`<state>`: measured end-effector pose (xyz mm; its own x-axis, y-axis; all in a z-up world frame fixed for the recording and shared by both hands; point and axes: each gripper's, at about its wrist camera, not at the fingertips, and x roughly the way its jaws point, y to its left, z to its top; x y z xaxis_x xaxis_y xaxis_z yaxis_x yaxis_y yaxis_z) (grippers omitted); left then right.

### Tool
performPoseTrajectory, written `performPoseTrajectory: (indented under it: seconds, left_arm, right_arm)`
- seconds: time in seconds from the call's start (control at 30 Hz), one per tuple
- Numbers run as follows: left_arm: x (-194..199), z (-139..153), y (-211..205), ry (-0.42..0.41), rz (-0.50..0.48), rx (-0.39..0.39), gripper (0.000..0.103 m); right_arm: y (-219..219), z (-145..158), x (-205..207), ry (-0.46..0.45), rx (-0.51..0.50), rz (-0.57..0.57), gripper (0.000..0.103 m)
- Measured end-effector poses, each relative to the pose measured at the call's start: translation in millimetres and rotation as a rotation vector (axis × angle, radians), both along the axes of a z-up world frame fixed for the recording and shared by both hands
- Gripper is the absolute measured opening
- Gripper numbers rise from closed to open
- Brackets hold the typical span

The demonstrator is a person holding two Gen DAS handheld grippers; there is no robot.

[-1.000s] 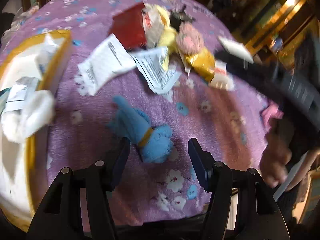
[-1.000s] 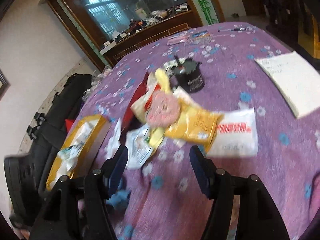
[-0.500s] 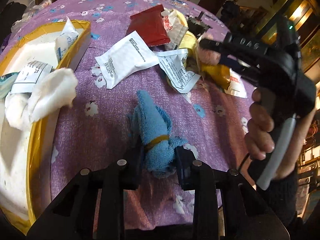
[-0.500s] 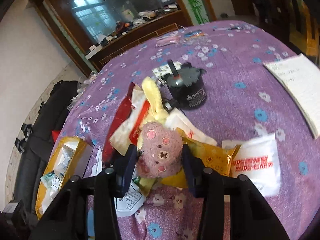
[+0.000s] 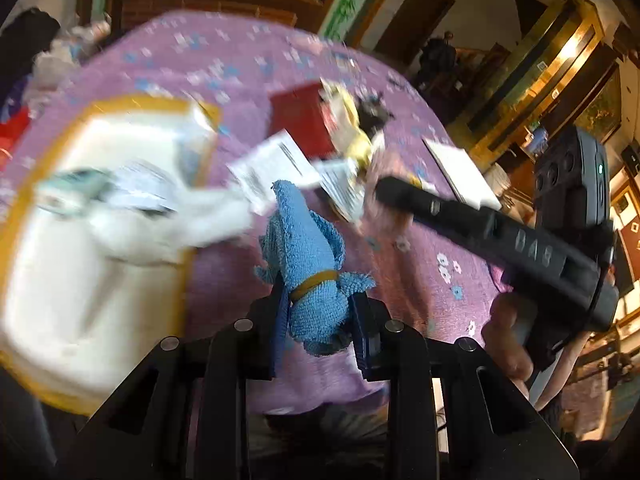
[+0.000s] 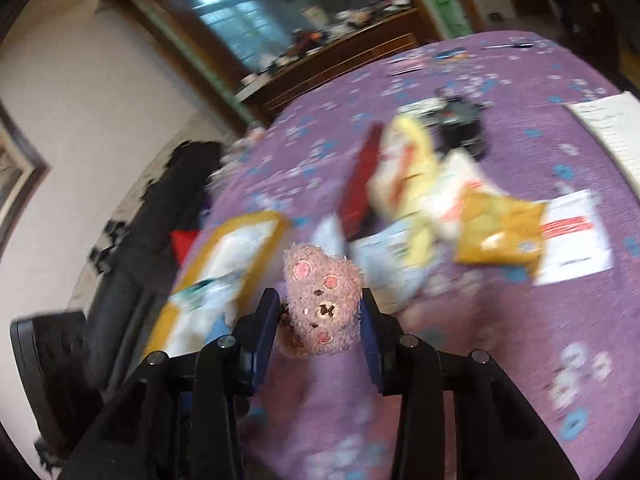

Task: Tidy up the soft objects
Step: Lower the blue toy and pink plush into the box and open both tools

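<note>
left gripper [image 5: 318, 320] clamping blue towel [image 5: 308, 256], purple floral tablecloth [image 5: 400, 280]

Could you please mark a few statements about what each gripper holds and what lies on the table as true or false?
1. The left gripper is shut on the blue towel roll. True.
2. The right gripper is open and holds nothing. False: it grips the pink plush toy.
3. A yellow-rimmed box lies on the purple tablecloth. True.
4. The red packet lies inside the box. False: it lies on the cloth beyond it.
</note>
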<state>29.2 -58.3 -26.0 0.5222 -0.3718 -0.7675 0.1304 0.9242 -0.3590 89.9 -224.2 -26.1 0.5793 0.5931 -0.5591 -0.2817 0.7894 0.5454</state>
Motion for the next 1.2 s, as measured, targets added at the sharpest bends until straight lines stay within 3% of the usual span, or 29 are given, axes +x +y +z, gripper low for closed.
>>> performPoseTrajectory:
  seconds: [0.23,0.43,0.6,0.7,0.8,0.93,1.07,1.2]
  left_arm:
    - [-26.9,41.1,67.8,-0.078,0.129,0.018,0.027]
    - [-27.4,32.7,123.7,-0.064,0.267,0.067,0.027]
    - [-20.4,6.2,147.5,-0.003,0.313,0.073,0.027]
    - [-17.9,-8.6,154.3,0.028,0.324,0.074,0.027]
    - [-16.3,-18.3,159.7,0.051,0.327,0.079,0.027]
    - [-12.8,-27.8,161.0,0.078,0.314,0.092,0.027]
    - [-9.2,-34.3,160.4,0.094,0.322,0.122,0.028]
    - [-7.7,-36.9,161.8,0.095,0.319,0.102,0.034]
  right_arm:
    - [75.3,16.8,-24.1,-0.048,-0.048,0.208,0.039]
    - [143.3,9.7,-26.7,-0.06,-0.15,0.357,0.039]
    - [174.6,-4.0,-15.3,-0.065,-0.225,0.384,0.039]
    - [185.6,-25.2,0.8,-0.005,-0.264,0.361,0.039]
    - [195.9,-42.6,-0.2,0.055,-0.25,0.413,0.039]
    - [206.9,-35.8,-10.1,0.005,-0.269,0.457,0.039]
    - [206.6,-32.3,-10.3,-0.025,-0.357,0.383,0.04]
    - [206.1,-36.3,-11.4,-0.023,-0.372,0.379,0.044]
